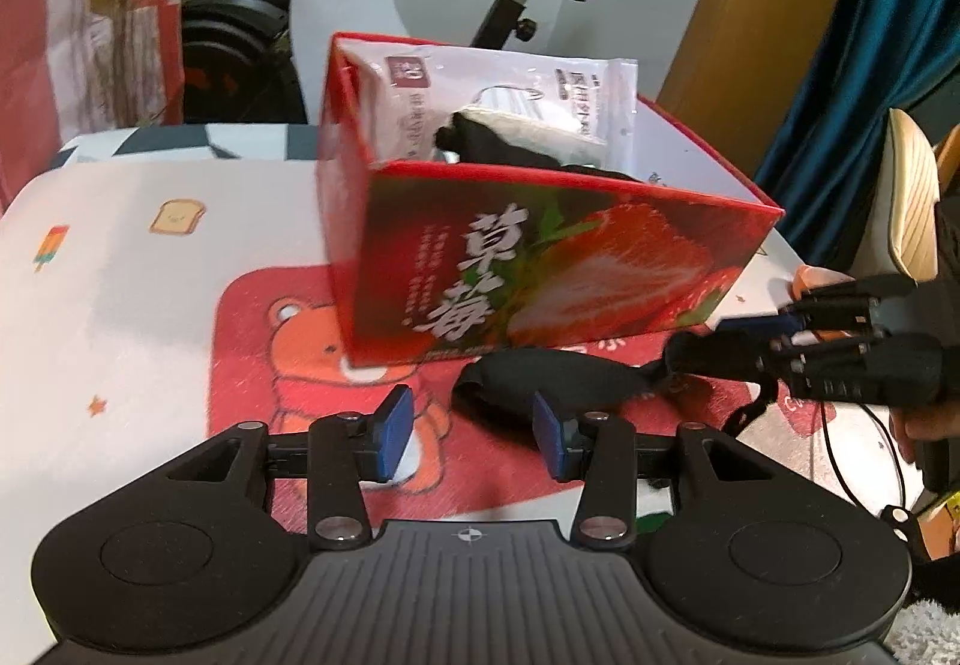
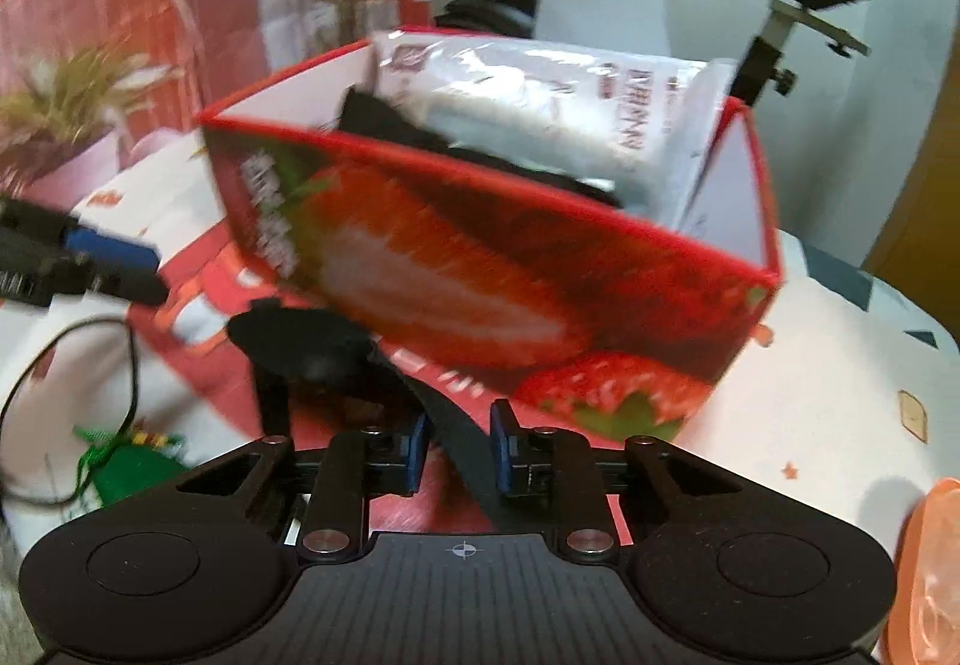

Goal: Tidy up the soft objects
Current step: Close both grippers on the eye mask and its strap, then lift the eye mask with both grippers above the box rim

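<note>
A black sock (image 1: pixel 552 383) is seen lying on the red bear mat (image 1: pixel 258 359), just before the strawberry box (image 1: pixel 540 269) — one end pinched by the right gripper (image 2: pixel 459 452), clenched on it. The left gripper (image 1: pixel 474 434) is held released, jaws apart over the mat, the sock's other end near its right pad. More soft items and a white packet (image 1: pixel 498 107) are noted inside the box.

A red strawberry box (image 1: pixel 540 257) stands on a bear-print mat (image 1: pixel 288 365), with a white plastic packet (image 1: pixel 510 95) and dark cloth inside. In front of the box lies a black sock (image 1: pixel 540 371). The left gripper (image 1: pixel 474 434) hangs over its near end, jaws apart and empty. From the right, the right gripper (image 1: pixel 774 335) pinches the sock's far end.
</note>
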